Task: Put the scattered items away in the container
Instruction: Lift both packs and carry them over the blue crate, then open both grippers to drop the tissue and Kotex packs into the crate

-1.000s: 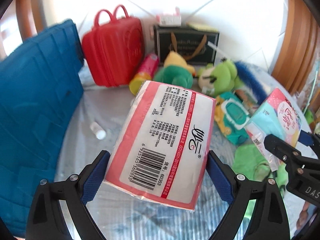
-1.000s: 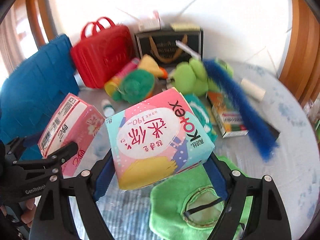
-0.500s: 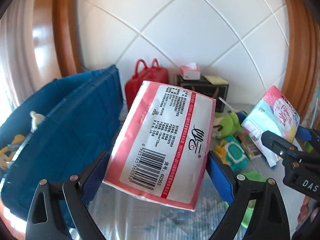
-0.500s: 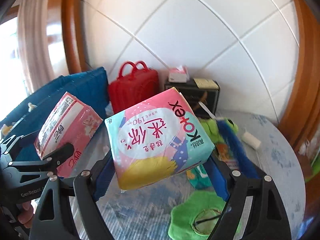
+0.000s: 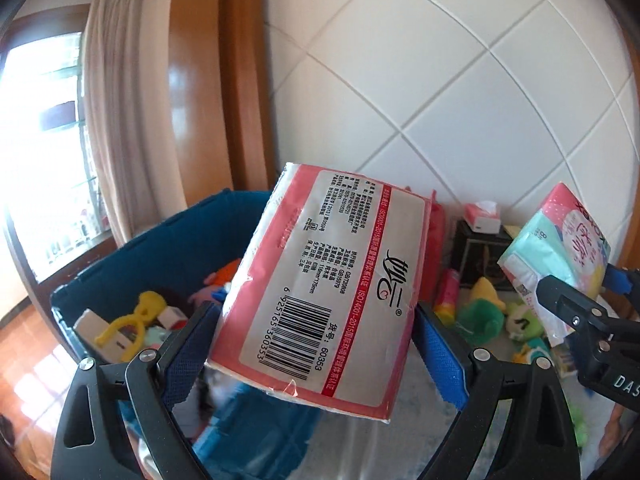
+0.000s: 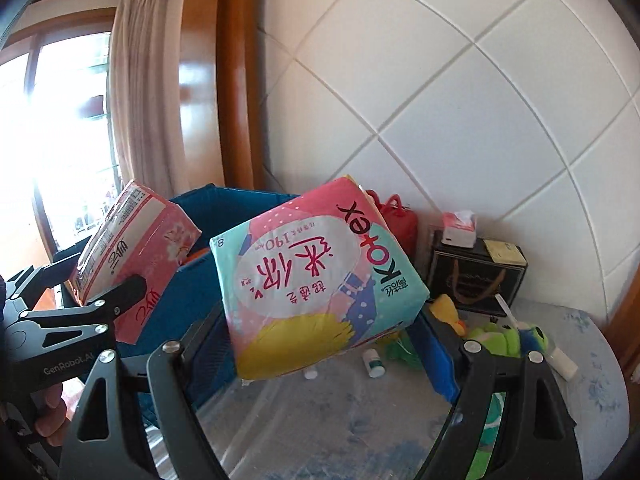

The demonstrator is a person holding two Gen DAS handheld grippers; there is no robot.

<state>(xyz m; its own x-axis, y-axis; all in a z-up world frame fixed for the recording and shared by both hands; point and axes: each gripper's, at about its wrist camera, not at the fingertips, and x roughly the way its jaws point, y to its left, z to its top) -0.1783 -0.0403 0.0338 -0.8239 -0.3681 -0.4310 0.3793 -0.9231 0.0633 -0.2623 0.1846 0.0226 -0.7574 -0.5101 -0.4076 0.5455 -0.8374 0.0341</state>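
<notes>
My left gripper (image 5: pixel 316 356) is shut on a pink and white tissue pack (image 5: pixel 324 292) and holds it in the air at the near rim of the blue fabric bin (image 5: pixel 132 268). The bin holds several toys. My right gripper (image 6: pixel 324 344) is shut on a pink and teal Kotex pack (image 6: pixel 312 280), raised to the right of the bin (image 6: pixel 248 208). The tissue pack (image 6: pixel 132 248) and left gripper (image 6: pixel 104 304) show at the left of the right wrist view. The Kotex pack (image 5: pixel 560 248) shows at the right of the left wrist view.
On the patterned bed surface (image 6: pixel 560 408) lie green plush toys (image 6: pixel 504 340), a yellow plush (image 6: pixel 448 312) and small white bottles (image 6: pixel 374 362). A red case (image 6: pixel 396 216) and a black gift bag (image 6: pixel 476 276) with a tissue box (image 6: pixel 460 228) stand against the tiled wall.
Both grippers have risen and swung left toward the blue bin with their packs held. The bin's inside with its toys has come into view.
</notes>
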